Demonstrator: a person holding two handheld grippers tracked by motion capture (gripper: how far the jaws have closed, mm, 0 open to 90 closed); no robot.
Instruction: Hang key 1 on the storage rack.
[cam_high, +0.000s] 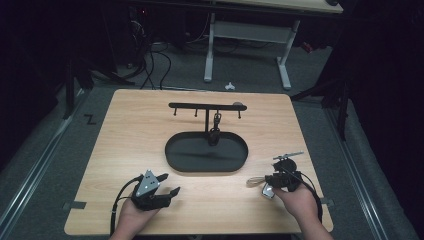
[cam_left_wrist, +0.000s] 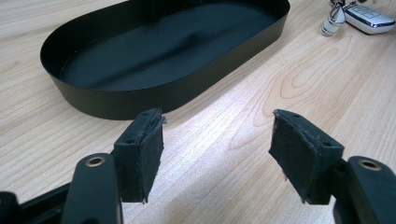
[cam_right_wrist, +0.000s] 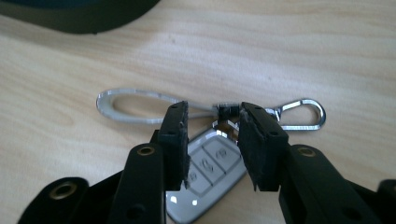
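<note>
Wooden table (cam_high: 125, 150) carries a black oval tray (cam_high: 175, 161) with a hook rack (cam_high: 207, 106). Beside it lies the car key (cam_right_wrist: 210, 179); the right gripper (cam_right_wrist: 212, 140) straddles its ring, jaws narrowed but not pressing, presumably to hang it. The left gripper (cam_left_wrist: 217, 154) waits wide, holding nothing.

A silver car key fob (cam_right_wrist: 210, 179) with grey buttons lies flat on the wooden table, joined to a chrome loop-and-carabiner keyring (cam_right_wrist: 140, 107).
</note>
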